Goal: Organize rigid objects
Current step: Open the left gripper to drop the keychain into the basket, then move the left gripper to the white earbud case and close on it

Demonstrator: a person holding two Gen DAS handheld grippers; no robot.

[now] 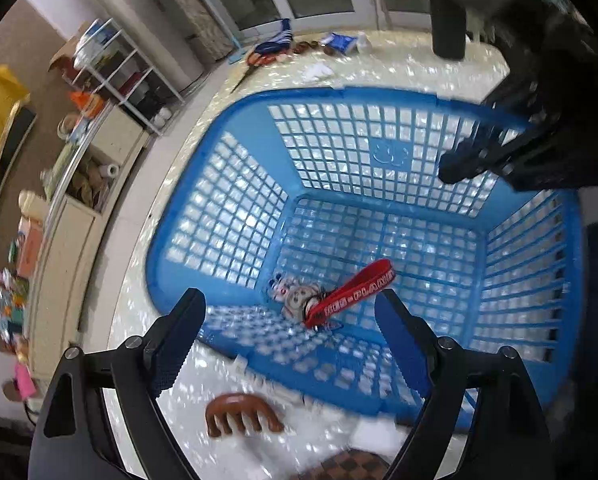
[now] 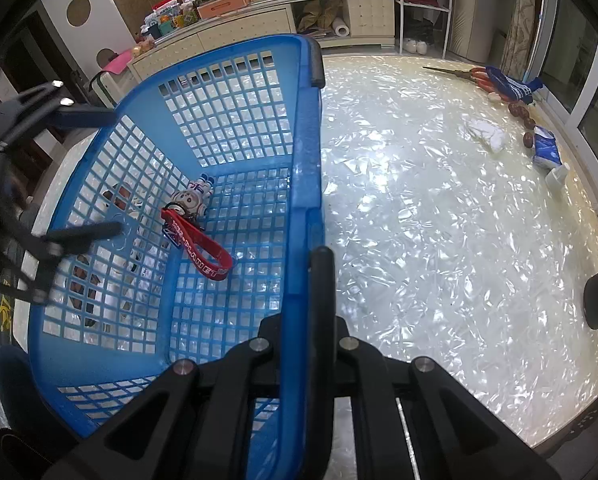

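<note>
the left claw (image 1: 289, 344) stands spread wide above the near wall of the blue basket (image 1: 219, 120), with nothing between its fingers. the astronaut keychain (image 1: 299, 300) with its red strap (image 1: 351, 292) lies on the basket floor, near that wall. the right claw (image 2: 319, 260) is pressed together on the basket rim and pinches it, so the basket does not slide.

the step in hand is, i think, to go for the next thing. the brown hair clip (image 1: 241, 412) lies on the pearly surface (image 2: 439, 240) just outside the basket, below the left claw. to do it well, lift clear of the rim first, come down with one finger on each side of the clip's arched back, and close on the back, not on the teeth. the right claw should keep its hold.

count: one basket, one keychain inside, one hair clip outside. at the far edge of the surface lie one pair of scissors (image 2: 455, 72) and some small things which are too blurred to count.
</note>
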